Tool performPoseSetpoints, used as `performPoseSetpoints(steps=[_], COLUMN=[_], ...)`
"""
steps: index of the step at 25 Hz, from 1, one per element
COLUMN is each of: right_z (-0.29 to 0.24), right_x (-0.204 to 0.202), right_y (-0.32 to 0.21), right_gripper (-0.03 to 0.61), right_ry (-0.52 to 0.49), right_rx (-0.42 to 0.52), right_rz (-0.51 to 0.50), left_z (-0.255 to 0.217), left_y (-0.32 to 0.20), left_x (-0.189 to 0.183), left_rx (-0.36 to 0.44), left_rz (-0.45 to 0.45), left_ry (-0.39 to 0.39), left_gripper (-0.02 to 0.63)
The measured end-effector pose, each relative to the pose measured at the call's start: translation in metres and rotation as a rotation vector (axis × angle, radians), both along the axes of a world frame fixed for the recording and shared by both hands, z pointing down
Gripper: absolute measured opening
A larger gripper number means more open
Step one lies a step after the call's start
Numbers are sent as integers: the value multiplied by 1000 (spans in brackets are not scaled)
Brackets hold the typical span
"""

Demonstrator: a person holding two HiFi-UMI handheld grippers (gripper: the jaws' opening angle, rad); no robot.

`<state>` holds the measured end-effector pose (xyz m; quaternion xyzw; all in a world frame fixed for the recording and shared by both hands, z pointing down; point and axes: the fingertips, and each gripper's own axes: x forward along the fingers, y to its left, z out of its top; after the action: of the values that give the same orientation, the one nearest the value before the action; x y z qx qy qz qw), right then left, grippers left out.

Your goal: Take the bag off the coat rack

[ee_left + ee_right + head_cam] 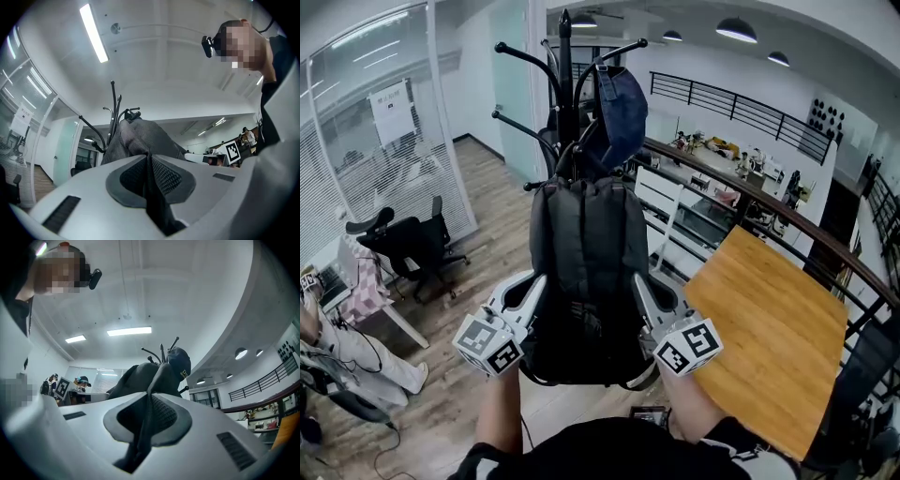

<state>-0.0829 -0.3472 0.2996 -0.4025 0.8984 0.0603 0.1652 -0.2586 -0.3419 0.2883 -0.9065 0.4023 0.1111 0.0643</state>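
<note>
The bag (589, 272) hides the coat rack's (565, 75) lower pole and base.

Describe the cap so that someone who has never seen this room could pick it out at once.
Find the black coat rack left of the wooden table. On an upper hook, just above the dark grey backpack, hangs the cap. It is the only blue thing on the rack.
</note>
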Motion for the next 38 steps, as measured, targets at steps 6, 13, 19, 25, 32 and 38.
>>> performPoseSetpoints(steps=[6, 13, 19, 25, 32, 38], right_z=[-24, -45, -46, -37, -45, -59], right_x=[13, 15, 10, 22, 26, 32], right_y=[5, 20, 31, 46, 58, 53], right_gripper=[44, 44, 44, 44, 44, 44], right_ry=[-9, -17, -25, -9, -17, -32], right_rx=[32, 81, 83, 57, 70, 91], right_rz=[-15, -44, -77, -121, -195, -278], left_z=[-25, -49, -53, -40, -47, -62], left_y=[7, 28, 43, 65, 88, 88], left_x=[13, 17, 12, 26, 27, 39], left_rx=[28, 83, 99, 45, 56, 82], left_rz=[-11, -19, -62, -72, -126, -198], left_ry=[6, 24, 0, 41, 95, 95], left_gripper=[43, 43, 43, 43, 41, 41])
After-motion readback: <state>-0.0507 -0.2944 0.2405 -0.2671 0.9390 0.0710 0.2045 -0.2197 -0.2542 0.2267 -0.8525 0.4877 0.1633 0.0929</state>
